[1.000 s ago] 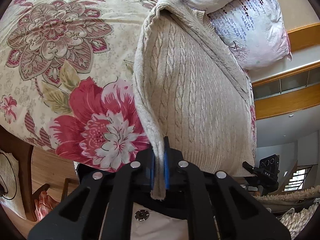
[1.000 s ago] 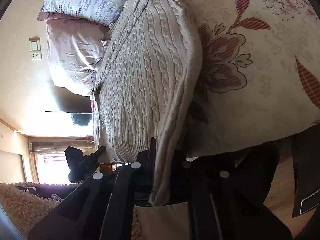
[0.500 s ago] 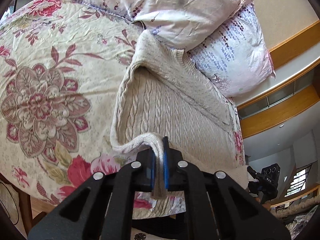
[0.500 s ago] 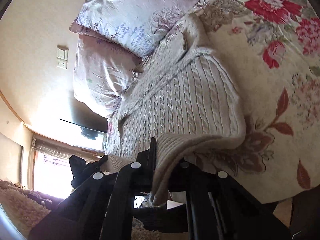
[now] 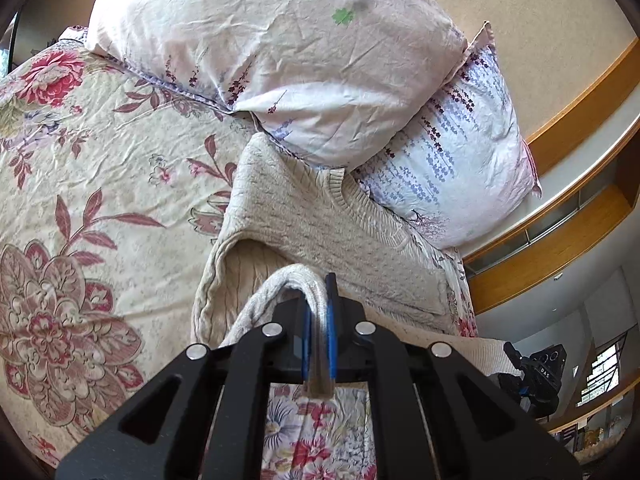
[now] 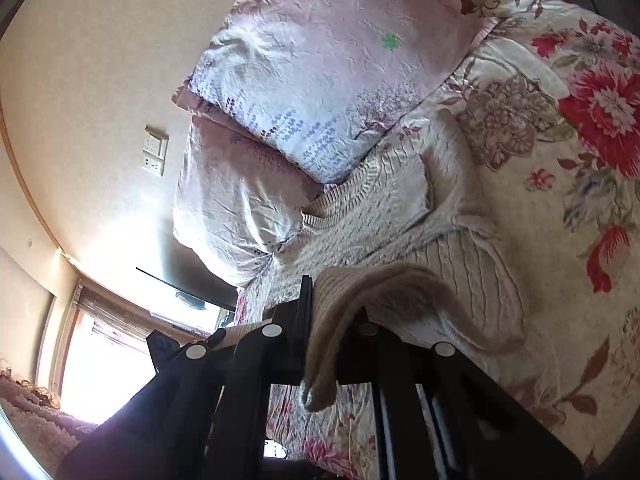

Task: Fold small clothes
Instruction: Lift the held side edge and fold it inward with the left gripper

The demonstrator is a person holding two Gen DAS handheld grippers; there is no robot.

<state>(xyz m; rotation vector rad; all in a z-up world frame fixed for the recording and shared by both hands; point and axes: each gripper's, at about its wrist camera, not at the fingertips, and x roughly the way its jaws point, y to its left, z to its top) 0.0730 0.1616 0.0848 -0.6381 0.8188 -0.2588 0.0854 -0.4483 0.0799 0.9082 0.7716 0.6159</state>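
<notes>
A cream cable-knit sweater (image 5: 320,220) lies on the floral bedspread (image 5: 100,200), its neck end against the pillows. My left gripper (image 5: 318,320) is shut on the sweater's bottom hem, lifted and carried over the body toward the pillows. In the right wrist view the sweater (image 6: 400,208) lies the same way, and my right gripper (image 6: 332,320) is shut on the other hem corner, which drapes over its fingers. The right gripper's pads are hidden by the cloth.
Two pale flowered pillows (image 5: 300,60) lean against the beige wall at the head of the bed, also in the right wrist view (image 6: 320,80). A wall switch and socket (image 6: 154,156) sit left. A wooden ledge (image 5: 560,240) runs right of the bed.
Both grippers have lifted the hem and carried it forward over the sweater toward the pillows, so the lower half now folds over the upper half.
</notes>
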